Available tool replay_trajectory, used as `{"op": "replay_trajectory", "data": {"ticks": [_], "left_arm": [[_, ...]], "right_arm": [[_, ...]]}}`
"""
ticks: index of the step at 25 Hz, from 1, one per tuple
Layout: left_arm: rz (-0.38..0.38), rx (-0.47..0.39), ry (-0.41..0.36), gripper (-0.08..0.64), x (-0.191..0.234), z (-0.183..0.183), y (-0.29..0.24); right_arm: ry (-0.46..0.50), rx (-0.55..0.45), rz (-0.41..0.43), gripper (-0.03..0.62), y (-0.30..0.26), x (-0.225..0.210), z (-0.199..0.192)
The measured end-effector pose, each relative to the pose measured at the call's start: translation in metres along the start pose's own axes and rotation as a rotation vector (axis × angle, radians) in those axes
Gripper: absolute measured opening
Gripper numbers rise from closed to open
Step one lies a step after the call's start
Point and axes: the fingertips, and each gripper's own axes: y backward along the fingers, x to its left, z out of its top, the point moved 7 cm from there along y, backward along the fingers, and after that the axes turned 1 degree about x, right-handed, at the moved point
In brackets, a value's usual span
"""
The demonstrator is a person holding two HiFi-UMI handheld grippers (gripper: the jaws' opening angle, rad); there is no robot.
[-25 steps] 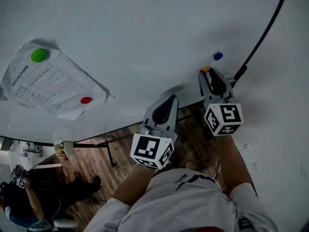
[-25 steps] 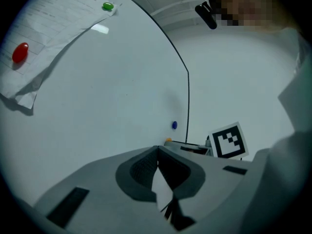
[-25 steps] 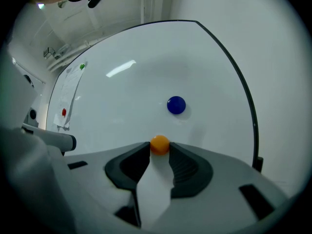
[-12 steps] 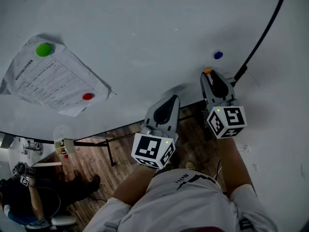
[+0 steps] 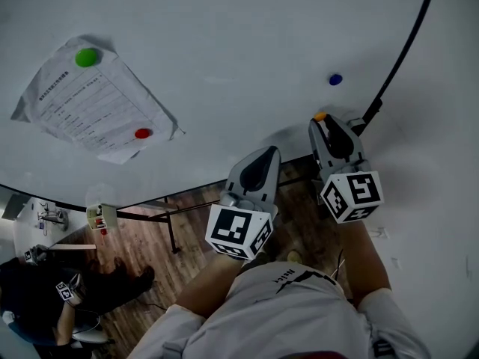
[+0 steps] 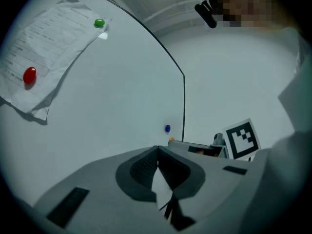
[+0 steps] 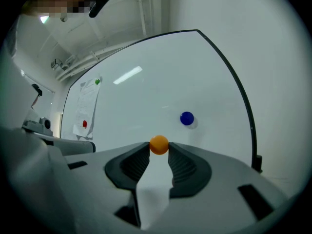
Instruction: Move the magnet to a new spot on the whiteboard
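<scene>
A small orange magnet (image 7: 159, 145) sits pinched between the tips of my right gripper (image 7: 159, 148), which is shut on it just in front of the whiteboard (image 7: 146, 101). In the head view the same orange magnet (image 5: 320, 116) shows at the tip of the right gripper (image 5: 322, 121), below a blue magnet (image 5: 335, 80) stuck on the whiteboard (image 5: 224, 43). My left gripper (image 5: 265, 152) hangs to the left, level, jaws together and empty. From the left gripper (image 6: 157, 148) view the blue magnet (image 6: 167, 128) is far ahead.
A printed sheet (image 5: 93, 107) is pinned at the board's left by a green magnet (image 5: 87, 57) and a red magnet (image 5: 142, 134). The board's black frame (image 5: 404, 51) curves down at the right. Another person (image 5: 37, 305) is on the wooden floor at the lower left.
My right gripper has drawn back with the orange magnet, and the gap to the blue magnet has grown. The head view has shifted, so the sheet sits further right.
</scene>
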Motion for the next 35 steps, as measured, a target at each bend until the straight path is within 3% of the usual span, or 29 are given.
{"op": "replay_trajectory", "data": {"ticks": [26,35], "left_arm": [[0.135,-0.078,-0.023,0.012,-0.069,0.010,0.061],[0.183,-0.085,-0.030,0.012,-0.076,0.013,0.078]], "right_arm": [[-0.013,-0.037,0.245,0.120,0.090,0.053,0.029],[-0.010,-0.032,0.305,0.120,0.105,0.069,0.031]]}}
